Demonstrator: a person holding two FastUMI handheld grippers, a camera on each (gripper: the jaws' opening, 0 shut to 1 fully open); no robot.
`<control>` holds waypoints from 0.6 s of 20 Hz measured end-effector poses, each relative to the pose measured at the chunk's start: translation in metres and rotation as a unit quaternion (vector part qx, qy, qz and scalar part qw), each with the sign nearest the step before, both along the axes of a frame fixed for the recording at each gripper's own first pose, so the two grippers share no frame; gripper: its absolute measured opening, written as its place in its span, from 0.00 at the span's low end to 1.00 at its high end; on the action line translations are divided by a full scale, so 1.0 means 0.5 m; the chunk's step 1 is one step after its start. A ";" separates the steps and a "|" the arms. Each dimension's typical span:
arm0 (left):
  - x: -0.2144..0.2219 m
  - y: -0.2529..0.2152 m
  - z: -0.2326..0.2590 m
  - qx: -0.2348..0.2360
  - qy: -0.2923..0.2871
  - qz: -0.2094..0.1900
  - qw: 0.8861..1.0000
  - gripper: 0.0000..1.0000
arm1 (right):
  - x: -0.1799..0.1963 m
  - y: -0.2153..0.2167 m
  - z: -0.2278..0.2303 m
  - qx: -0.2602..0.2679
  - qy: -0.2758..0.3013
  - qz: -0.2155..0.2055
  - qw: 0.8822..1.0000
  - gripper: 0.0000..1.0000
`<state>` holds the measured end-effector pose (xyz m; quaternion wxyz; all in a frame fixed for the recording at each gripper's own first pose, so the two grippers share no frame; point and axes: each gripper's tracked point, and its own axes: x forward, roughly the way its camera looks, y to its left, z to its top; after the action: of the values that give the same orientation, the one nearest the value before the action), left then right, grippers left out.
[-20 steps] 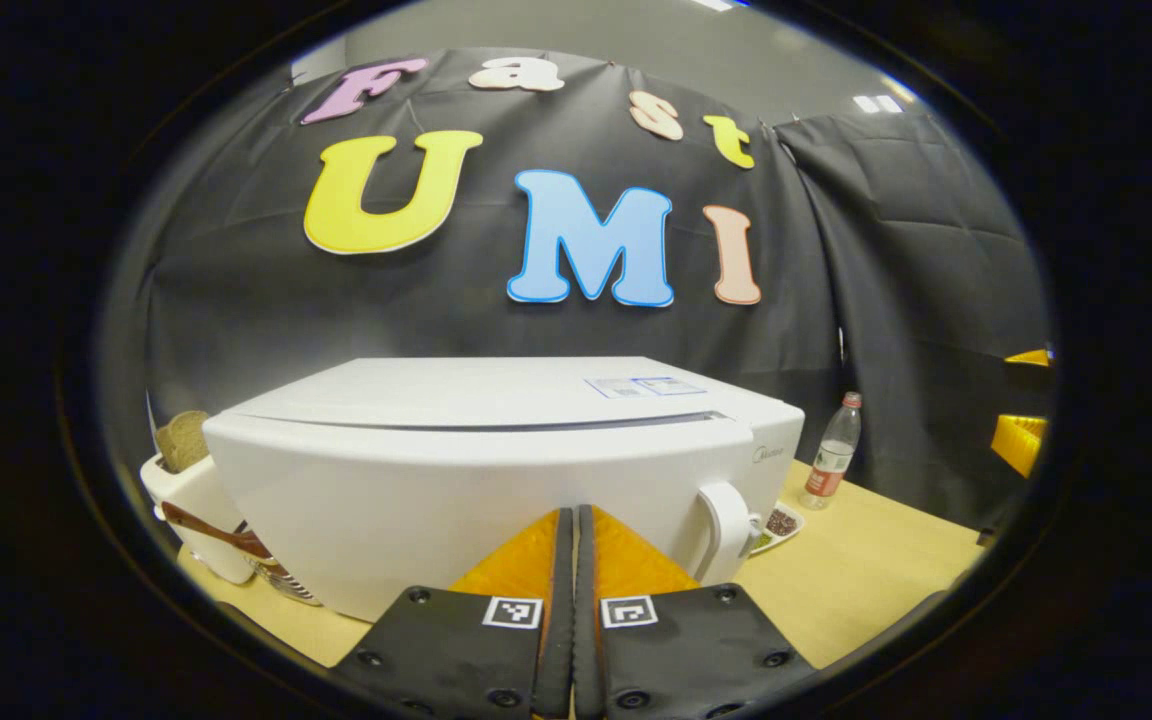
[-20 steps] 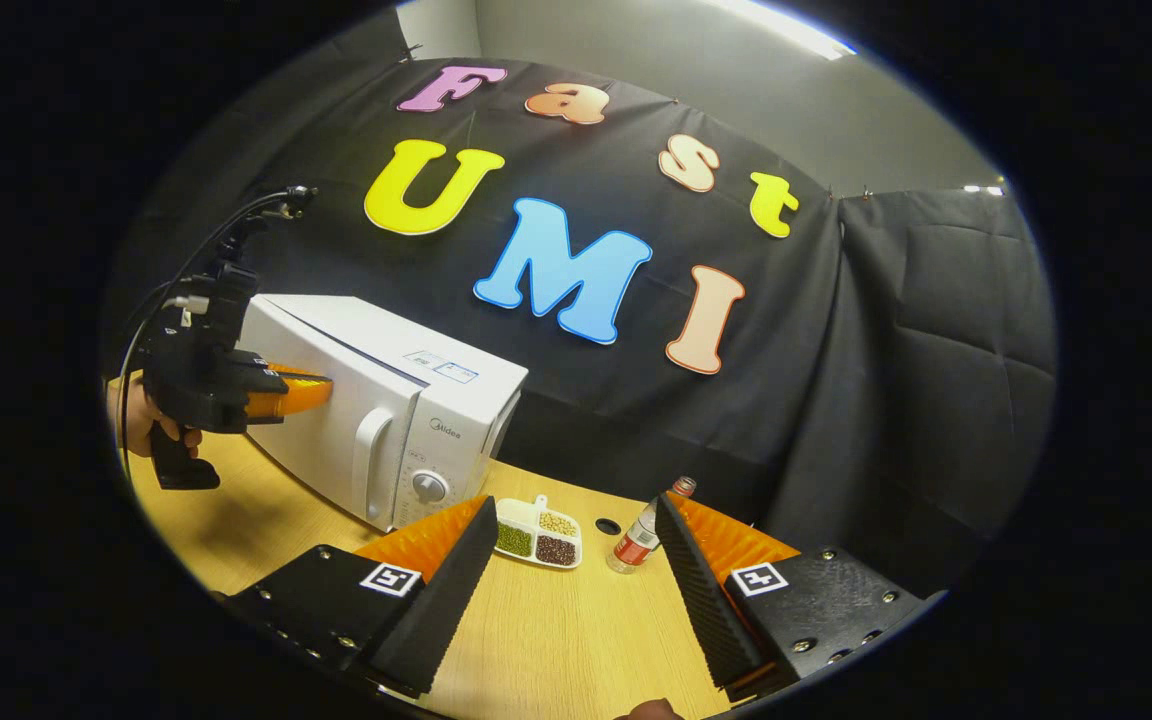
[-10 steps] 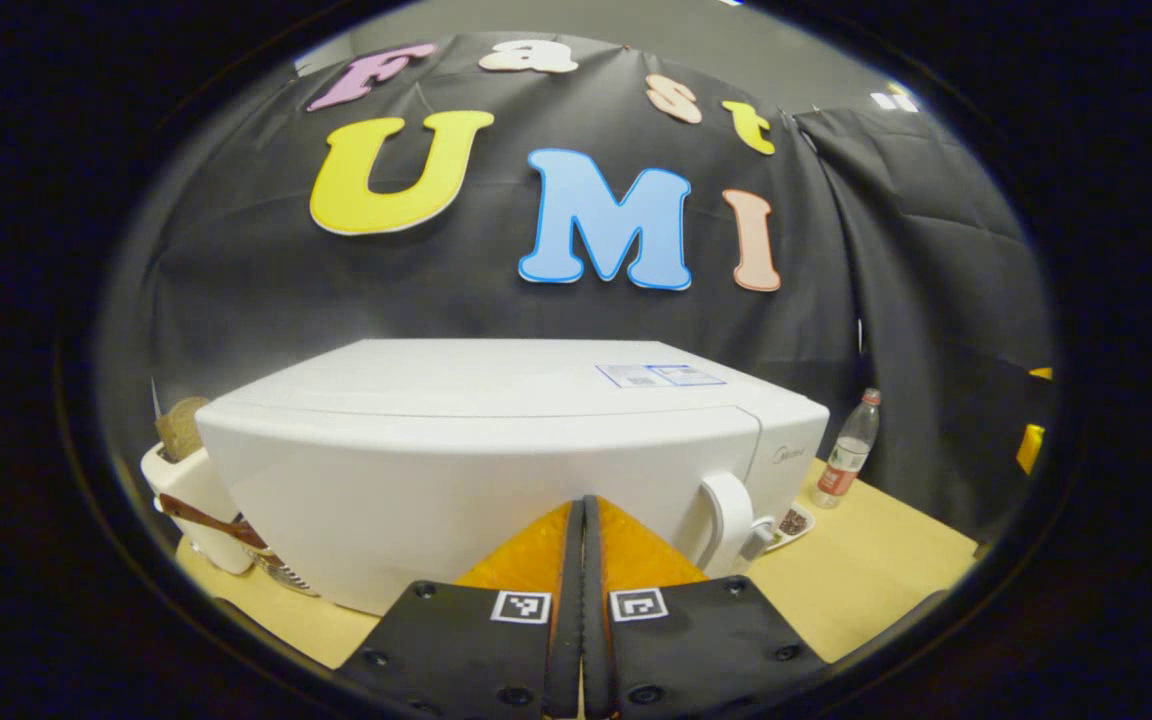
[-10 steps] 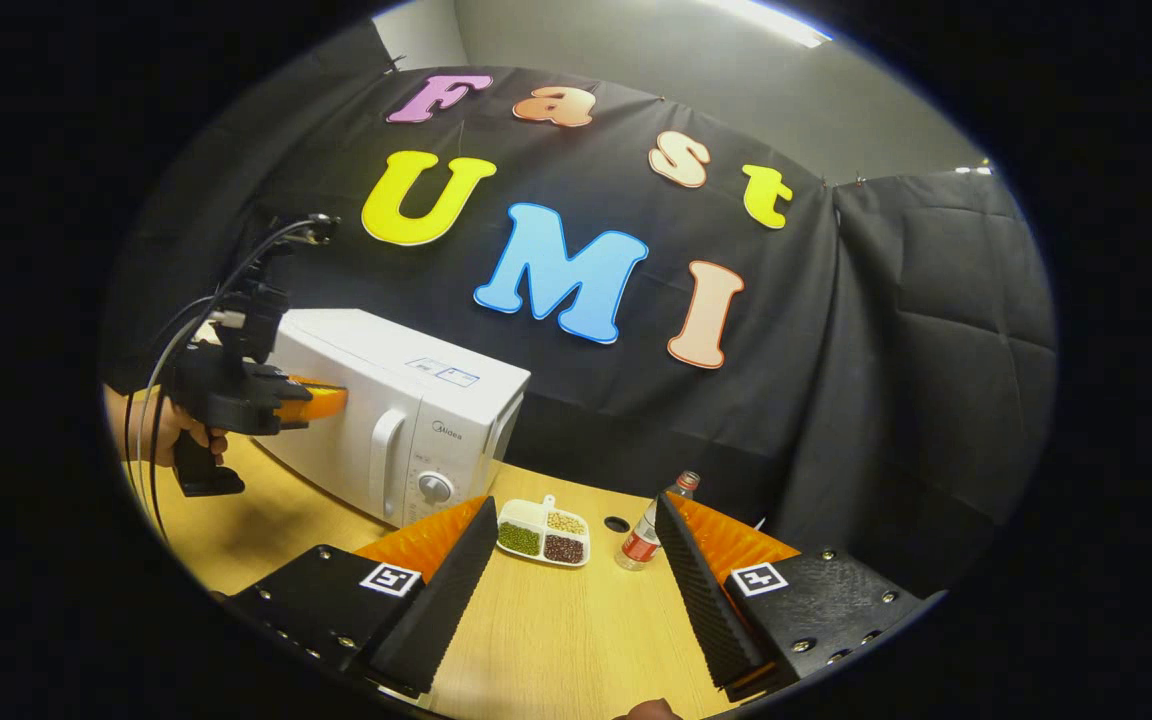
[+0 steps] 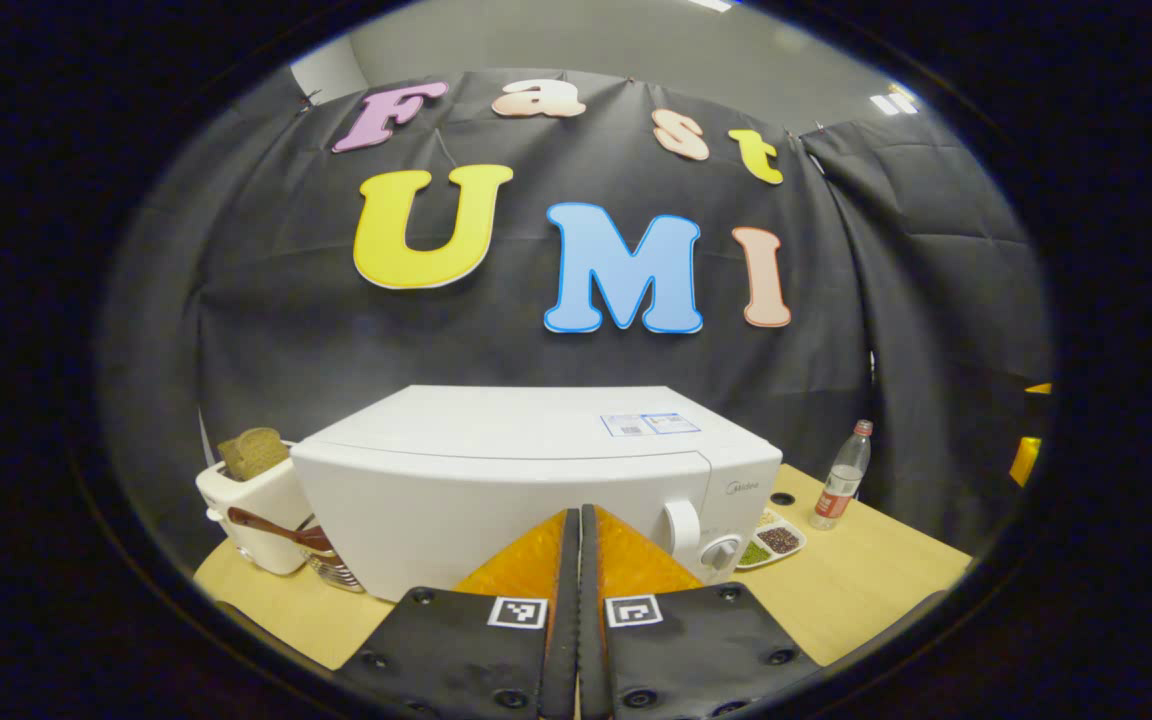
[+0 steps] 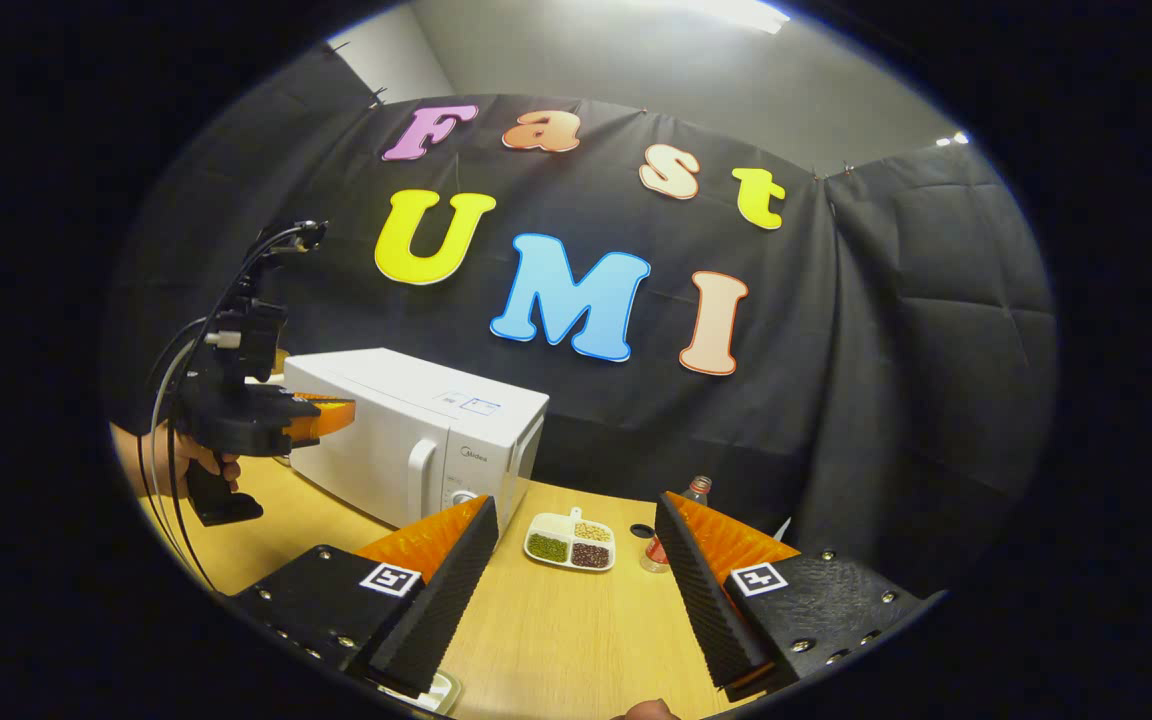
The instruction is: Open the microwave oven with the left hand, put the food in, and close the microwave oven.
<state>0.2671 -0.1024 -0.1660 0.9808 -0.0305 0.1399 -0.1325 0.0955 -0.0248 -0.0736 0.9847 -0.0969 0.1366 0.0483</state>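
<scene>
The white microwave stands on the wooden table with its door closed, handle and knob at the right of the front. My left gripper is shut with nothing in it and points at the door's middle, a short way in front of it. In the right gripper view the microwave sits at the left, and a hand holds the left gripper before it. My right gripper is open and holds nothing. Beyond it lies a white divided dish of beans.
A plastic bottle stands to the right of the microwave, past the dish. A white toaster with bread sits at the microwave's left. Black cloth closes the back and right side.
The microwave door, slightly ajar a second ago, has closed. My left gripper, still shut, has drawn back from the door. The right gripper has also pulled back a little, still open.
</scene>
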 end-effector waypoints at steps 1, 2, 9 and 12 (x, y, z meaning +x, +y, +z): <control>-0.024 0.006 0.015 0.003 -0.005 0.007 1.000 0.07 | -0.009 -0.002 0.001 0.006 -0.001 0.004 1.000 0.97; -0.051 0.012 0.030 0.005 -0.011 0.012 1.000 0.07 | -0.018 -0.003 0.006 0.008 -0.003 0.008 1.000 0.97; -0.225 0.060 0.107 0.026 -0.021 0.062 0.997 0.07 | -0.094 0.003 0.038 0.036 -0.015 0.059 0.997 0.97; -0.284 0.076 0.145 0.033 -0.031 0.070 0.997 0.07 | -0.109 0.015 0.051 0.047 -0.020 0.073 0.996 0.97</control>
<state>0.1249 -0.0645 -0.0934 0.9919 -0.0036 0.1117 -0.0601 0.0408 -0.0174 -0.0482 0.9846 -0.0609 0.1067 0.1246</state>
